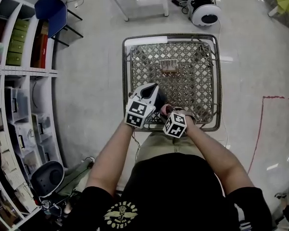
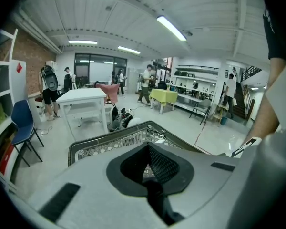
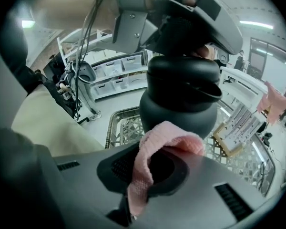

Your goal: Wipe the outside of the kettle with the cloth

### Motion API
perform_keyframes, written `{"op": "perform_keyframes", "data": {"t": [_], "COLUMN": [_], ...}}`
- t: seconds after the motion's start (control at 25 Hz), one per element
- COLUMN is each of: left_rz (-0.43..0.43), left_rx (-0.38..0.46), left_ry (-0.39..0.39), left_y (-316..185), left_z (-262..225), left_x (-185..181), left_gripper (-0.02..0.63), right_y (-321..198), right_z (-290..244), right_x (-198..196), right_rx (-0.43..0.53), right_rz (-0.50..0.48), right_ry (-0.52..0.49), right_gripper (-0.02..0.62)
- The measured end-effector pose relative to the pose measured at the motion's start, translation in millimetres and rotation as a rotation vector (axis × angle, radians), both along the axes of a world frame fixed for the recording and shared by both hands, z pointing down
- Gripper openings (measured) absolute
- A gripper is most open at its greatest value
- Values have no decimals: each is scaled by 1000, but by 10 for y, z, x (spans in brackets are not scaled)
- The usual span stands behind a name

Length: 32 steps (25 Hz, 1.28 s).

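Observation:
A dark grey kettle (image 3: 181,87) hangs over the near edge of the lattice table (image 1: 219,81). In the head view the kettle (image 1: 152,93) shows just beyond the left marker cube. My left gripper (image 3: 200,13) is shut on the kettle's top from above. In the left gripper view the left gripper (image 2: 150,175) has its jaws together, and the kettle is hidden below its body. My right gripper (image 3: 150,173) is shut on a pink cloth (image 3: 148,151). The cloth's folded end presses against the kettle's lower side. In the head view the right gripper (image 1: 167,111) sits right of the kettle with the cloth (image 1: 165,109).
A printed card (image 1: 168,65) lies on the table's lattice top. White shelves with bins (image 1: 19,81) line the left. A blue chair (image 1: 52,11) and a round white machine (image 1: 204,11) stand beyond the table. Red tape (image 1: 260,129) marks the floor on the right.

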<state>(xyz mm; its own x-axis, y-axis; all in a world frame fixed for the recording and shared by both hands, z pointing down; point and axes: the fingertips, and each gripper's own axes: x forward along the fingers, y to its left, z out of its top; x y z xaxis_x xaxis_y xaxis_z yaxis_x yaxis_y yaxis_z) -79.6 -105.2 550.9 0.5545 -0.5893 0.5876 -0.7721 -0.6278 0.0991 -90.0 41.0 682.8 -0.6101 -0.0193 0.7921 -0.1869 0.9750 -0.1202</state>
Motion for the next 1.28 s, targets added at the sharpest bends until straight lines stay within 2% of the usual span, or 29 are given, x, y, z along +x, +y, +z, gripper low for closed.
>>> {"op": "perform_keyframes", "data": {"t": [0.28, 0.44, 0.76, 1.28], "left_rz": [-17, -17, -19, -12], "left_rx": [7, 8, 15, 16], "left_ry": [-16, -24, -17, -15], "left_y": [4, 15, 20, 5], "left_z": [21, 32, 38, 38], "left_x": [-2, -1, 17, 11], "left_gripper": [-5, -5, -5, -5], "right_y": [184, 126, -242, -667], "right_z": [-36, -24, 77, 195], "right_x": [-159, -72, 257, 336], "right_rx": [-11, -6, 38, 160], "right_rz": [-61, -62, -57, -179], "right_ry": [-27, -12, 60, 194], "right_gripper": [34, 34, 35, 35]}}
